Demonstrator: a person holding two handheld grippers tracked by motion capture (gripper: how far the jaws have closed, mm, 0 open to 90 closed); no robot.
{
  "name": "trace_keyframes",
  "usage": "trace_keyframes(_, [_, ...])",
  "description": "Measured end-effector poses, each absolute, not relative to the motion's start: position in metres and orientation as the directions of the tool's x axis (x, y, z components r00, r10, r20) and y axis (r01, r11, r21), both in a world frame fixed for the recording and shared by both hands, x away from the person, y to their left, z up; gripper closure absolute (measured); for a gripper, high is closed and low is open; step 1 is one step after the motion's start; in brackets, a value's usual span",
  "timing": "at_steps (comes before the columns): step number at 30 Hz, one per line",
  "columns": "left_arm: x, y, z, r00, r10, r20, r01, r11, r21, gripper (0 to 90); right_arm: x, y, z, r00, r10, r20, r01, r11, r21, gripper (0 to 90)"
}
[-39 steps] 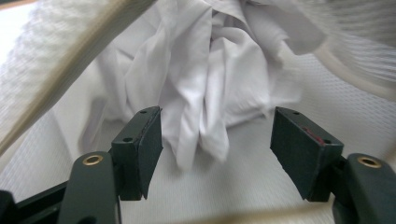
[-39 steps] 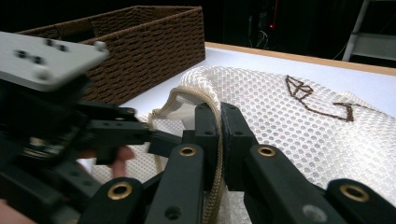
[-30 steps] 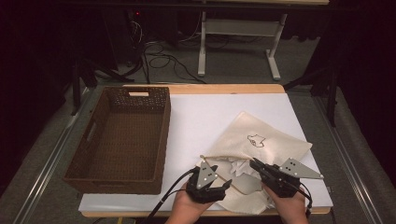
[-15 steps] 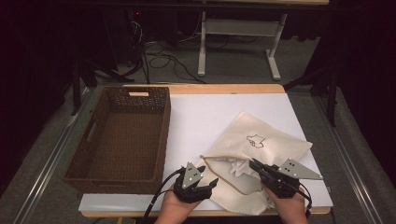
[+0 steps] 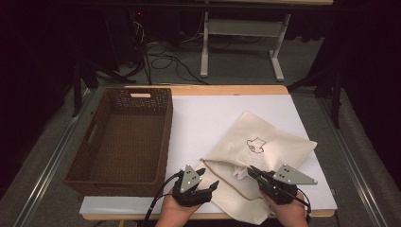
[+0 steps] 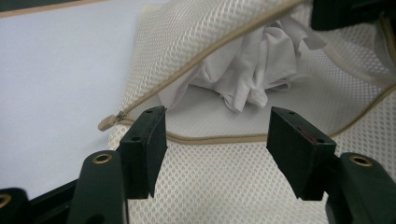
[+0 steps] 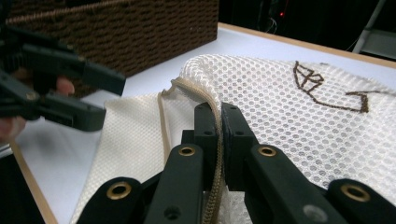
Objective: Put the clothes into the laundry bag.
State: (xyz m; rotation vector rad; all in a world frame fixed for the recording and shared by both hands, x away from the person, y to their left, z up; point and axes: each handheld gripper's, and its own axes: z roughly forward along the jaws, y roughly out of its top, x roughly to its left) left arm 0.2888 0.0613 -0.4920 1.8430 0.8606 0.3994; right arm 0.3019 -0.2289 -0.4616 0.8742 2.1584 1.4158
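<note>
The mesh bag [image 5: 257, 156] lies on your tabletop [image 5: 208, 118], right of the basket [image 5: 125, 137]. Your right hand-held gripper [image 7: 218, 140] pinches its zipper edge. Your left hand-held gripper [image 6: 215, 140] is wide open at the bag's mouth, near the white cloth [image 6: 252, 70].

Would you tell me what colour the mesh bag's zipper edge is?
Tan, on the cream mesh bag; clearest in the left gripper view.

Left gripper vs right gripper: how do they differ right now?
The left gripper has its jaws spread apart, holding nothing, above the mesh bag's lower edge; the right gripper is shut on the bag's upper zipper edge, lifting it. Both sit at the bag's opening, where white cloth shows.
</note>
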Motion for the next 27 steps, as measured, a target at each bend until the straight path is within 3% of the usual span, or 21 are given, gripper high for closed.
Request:
trace_keyframes(14, [0.289,0.063,-0.491,0.687,0.719,-0.106,0.375,-0.226,0.899,37.1,0.304,-0.212,-0.491,-0.748,0.662,-0.050,0.345,0.452,0.822,87.4])
trace_keyframes(27, [0.288,0.060,-0.492,0.694,0.711,-0.116,0.377,-0.222,0.899,36.2,0.315,-0.208,-0.509,-0.752,0.658,-0.034,0.424,0.522,0.740,86.9])
